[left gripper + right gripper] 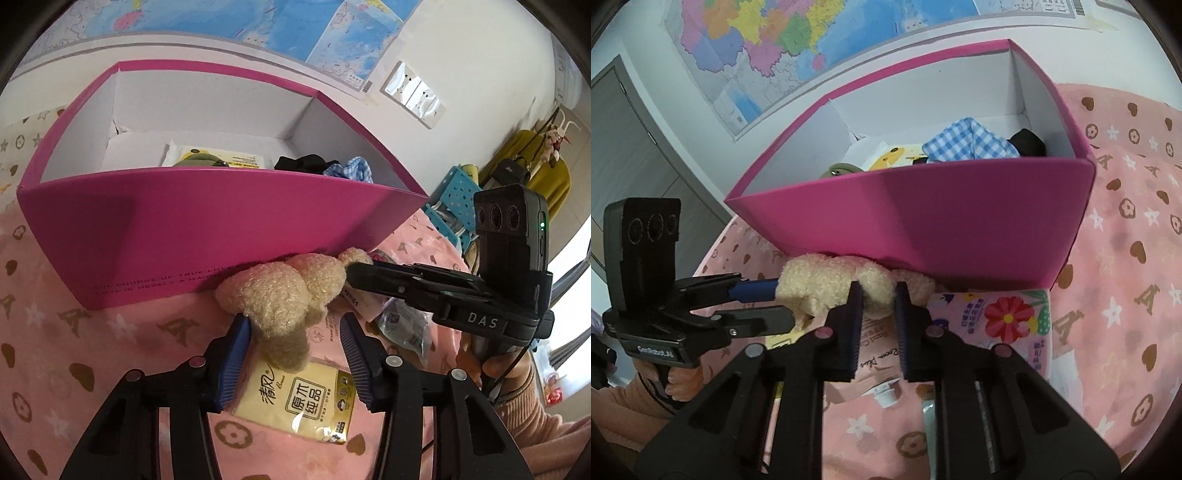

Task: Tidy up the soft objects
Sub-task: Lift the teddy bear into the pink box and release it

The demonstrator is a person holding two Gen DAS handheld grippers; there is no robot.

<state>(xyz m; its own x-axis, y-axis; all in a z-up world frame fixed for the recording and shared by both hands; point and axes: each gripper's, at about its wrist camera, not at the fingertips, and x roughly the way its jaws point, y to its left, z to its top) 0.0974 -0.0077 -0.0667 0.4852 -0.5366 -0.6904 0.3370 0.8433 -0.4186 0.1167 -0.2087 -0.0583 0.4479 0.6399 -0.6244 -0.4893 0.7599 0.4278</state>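
Note:
A cream plush toy (280, 295) lies on the pink bedspread against the front wall of a magenta box (207, 218). My left gripper (295, 328) is open, its jaws on either side of the toy's lower part, above a yellow tissue pack (299, 398). My right gripper (879, 295) is shut on the plush toy (827, 280), pinching a limb. The magenta box (923, 221) holds a blue checked cloth (967, 142), a black cloth (1028, 142), a yellow-printed pack (890, 155) and a green item, partly hidden by the wall.
A flowered pink packet (1008, 314) and a hand cream tube (879, 369) lie under my right gripper. Crinkled plastic packets (402, 325) lie right of the toy. A blue perforated basket (454, 199) stands beyond the bed. A map hangs on the wall (768, 48).

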